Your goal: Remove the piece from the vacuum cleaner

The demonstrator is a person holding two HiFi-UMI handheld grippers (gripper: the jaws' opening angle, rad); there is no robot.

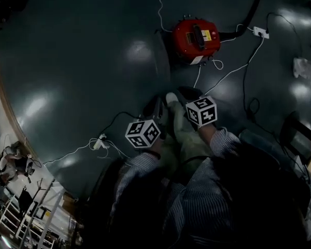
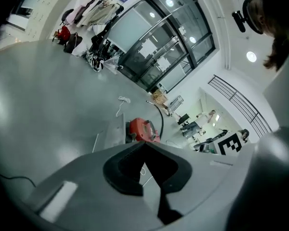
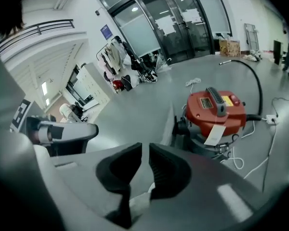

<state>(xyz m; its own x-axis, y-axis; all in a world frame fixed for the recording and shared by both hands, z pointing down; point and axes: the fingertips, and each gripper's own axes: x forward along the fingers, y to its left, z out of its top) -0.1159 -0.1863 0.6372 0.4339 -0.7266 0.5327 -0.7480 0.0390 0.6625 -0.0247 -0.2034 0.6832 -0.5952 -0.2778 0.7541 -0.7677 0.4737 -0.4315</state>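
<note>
Head view showed the red vacuum cleaner (image 1: 196, 38) standing on the grey floor (image 1: 83, 61), with both grippers held on my side of it, well apart from it. I noted the left gripper (image 2: 144, 144) closed tip to tip on nothing. The right gripper (image 3: 145, 153) was parted by a narrow slit, also empty.

No wording can be read anywhere. Ahead and to the right of the right gripper (image 3: 145, 147), the red vacuum cleaner (image 3: 216, 110) carries a yellow label (image 3: 229, 100) on top and a white tag (image 3: 215, 134) hanging in front, both too small to read. Far ahead to the left, a blue wall sign (image 3: 106, 31) is illegible. The gripper's cube (image 1: 201, 111) bears only black-and-white square markers.
</note>
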